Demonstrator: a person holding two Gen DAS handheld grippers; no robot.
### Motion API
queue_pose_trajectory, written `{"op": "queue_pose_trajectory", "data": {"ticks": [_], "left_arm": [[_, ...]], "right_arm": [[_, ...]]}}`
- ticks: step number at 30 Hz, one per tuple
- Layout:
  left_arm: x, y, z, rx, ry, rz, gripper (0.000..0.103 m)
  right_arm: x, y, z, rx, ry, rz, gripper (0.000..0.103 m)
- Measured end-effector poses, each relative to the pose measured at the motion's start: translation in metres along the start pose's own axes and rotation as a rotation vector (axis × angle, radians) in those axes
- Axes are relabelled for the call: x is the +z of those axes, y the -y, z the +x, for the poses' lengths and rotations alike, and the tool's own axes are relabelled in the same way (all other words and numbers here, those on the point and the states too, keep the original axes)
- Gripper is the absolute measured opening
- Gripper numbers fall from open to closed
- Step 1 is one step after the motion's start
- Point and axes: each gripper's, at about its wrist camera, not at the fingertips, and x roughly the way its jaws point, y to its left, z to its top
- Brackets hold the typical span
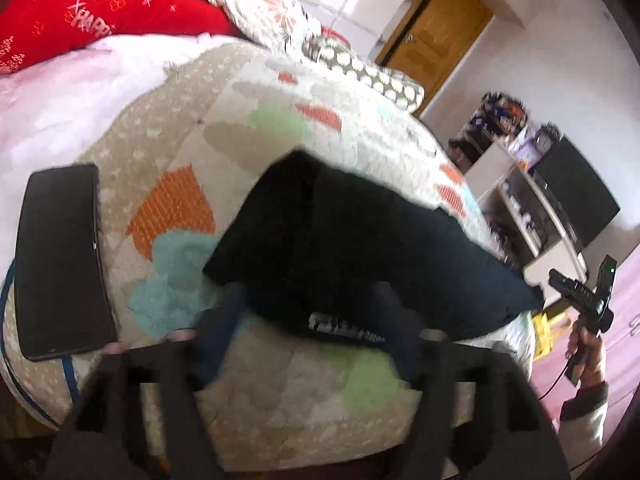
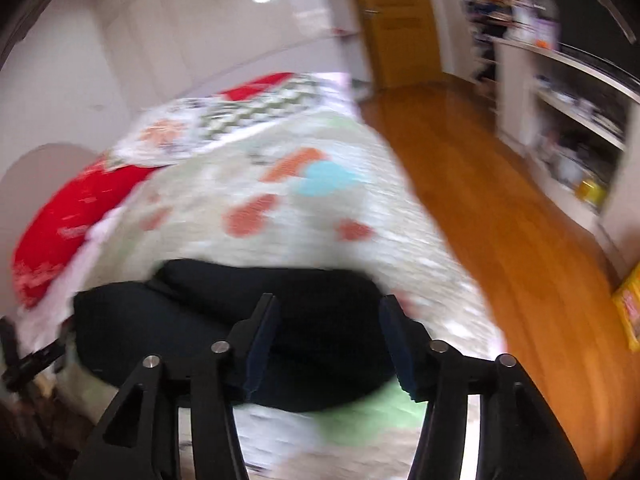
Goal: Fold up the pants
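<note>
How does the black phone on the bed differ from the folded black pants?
The flat, glossy black phone is rigid and narrow; the folded black pants are soft, matte and bulkier. The phone lies at the quilt's left edge; the pants lie centrally, nearer the bed's foot. Both are black and rest on the patterned quilt.

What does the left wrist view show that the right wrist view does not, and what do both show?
Only the left wrist view shows the phone lying on the quilt beside the pants, and the right gripper held off the bed's edge. Only the right wrist view shows the wooden floor and the right gripper's open jaws close up. Both show the folded black pants, the quilt, the red pillow, the door and the shelves.
</note>
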Motion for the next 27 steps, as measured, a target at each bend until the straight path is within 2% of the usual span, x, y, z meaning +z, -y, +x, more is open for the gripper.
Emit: {"op": "queue_pose_trajectory", "data": {"ticks": [2, 4, 8, 14, 16, 17, 18, 19, 20, 22, 23, 24, 27], "left_arm": [[0.006, 0.004, 0.003, 0.0, 0.01, -0.004, 0.072], [0.01, 0.008, 0.011, 0.038, -0.002, 0.019, 0.072], [0.011, 0.018, 0.036, 0.106, -0.065, 0.089, 0.072], [0.012, 0.026, 0.056, 0.091, -0.103, 0.136, 0.072], [0.014, 0.03, 0.057, 0.07, -0.105, 0.154, 0.067], [0.015, 0.032, 0.059, 0.058, -0.11, 0.163, 0.056], [0.017, 0.033, 0.063, 0.061, -0.122, 0.173, 0.05], [0.017, 0.034, 0.065, 0.069, -0.126, 0.182, 0.047], [0.016, 0.034, 0.068, 0.07, -0.132, 0.188, 0.04], [0.015, 0.034, 0.071, 0.072, -0.135, 0.188, 0.039], [0.015, 0.034, 0.07, 0.071, -0.131, 0.185, 0.037], [0.017, 0.034, 0.067, 0.066, -0.129, 0.187, 0.029], [0.026, 0.034, 0.052, 0.036, -0.1, 0.188, 0.023]], "right_arm": [[0.006, -0.029, 0.022, 0.074, -0.032, -0.067, 0.059], [0.011, -0.062, 0.051, 0.133, -0.081, -0.137, 0.059], [0.019, -0.106, 0.107, 0.219, -0.177, -0.191, 0.059], [0.025, -0.141, 0.17, 0.297, -0.296, -0.235, 0.059], [0.022, -0.151, 0.179, 0.316, -0.334, -0.256, 0.057], [0.019, -0.155, 0.182, 0.336, -0.354, -0.275, 0.057], [0.015, -0.158, 0.184, 0.338, -0.358, -0.293, 0.048], [0.012, -0.161, 0.185, 0.332, -0.356, -0.306, 0.033], [0.011, -0.164, 0.187, 0.319, -0.352, -0.317, 0.025], [0.013, -0.162, 0.185, 0.308, -0.329, -0.296, 0.007], [0.018, -0.159, 0.181, 0.325, -0.309, -0.266, 0.003], [0.026, -0.157, 0.174, 0.348, -0.278, -0.238, 0.001], [0.047, -0.162, 0.161, 0.4, -0.22, -0.214, 0.001]]}}
